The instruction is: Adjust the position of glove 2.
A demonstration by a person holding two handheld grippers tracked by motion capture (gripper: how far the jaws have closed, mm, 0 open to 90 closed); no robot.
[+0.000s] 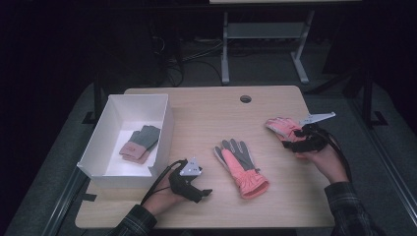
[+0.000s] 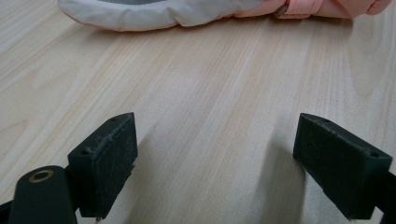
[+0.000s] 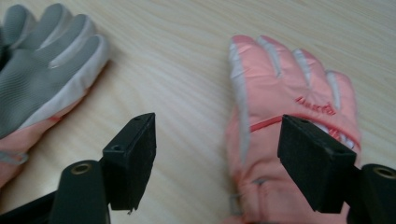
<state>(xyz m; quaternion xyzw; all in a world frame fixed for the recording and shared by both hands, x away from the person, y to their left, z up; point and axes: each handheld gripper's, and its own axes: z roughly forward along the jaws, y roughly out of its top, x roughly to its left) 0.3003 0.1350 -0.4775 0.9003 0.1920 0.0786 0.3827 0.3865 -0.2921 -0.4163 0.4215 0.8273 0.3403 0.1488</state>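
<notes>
Tabletop (image 1: 206, 118): right hand (image 1: 322, 157) over glove (image 1: 281, 127)

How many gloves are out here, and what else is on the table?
Pink-and-grey ski gloves: 2, one mid-table and one by the right gripper
Knit gloves in the box: 1 bundle; count inside unclear
White box: 1
Handheld grippers: 2
Total: 6

Count, high view. Ski gloves: 2, one pink-and-grey glove (image 1: 241, 166) at bench centre, one pink glove (image 1: 282, 128) at 3 o'clock. Knit gloves (image 1: 140, 143): 1 folded bundle, inside the box. White box (image 1: 101, 133): 1, at 9 o'clock. Bench (image 1: 206, 110): 1.
</notes>
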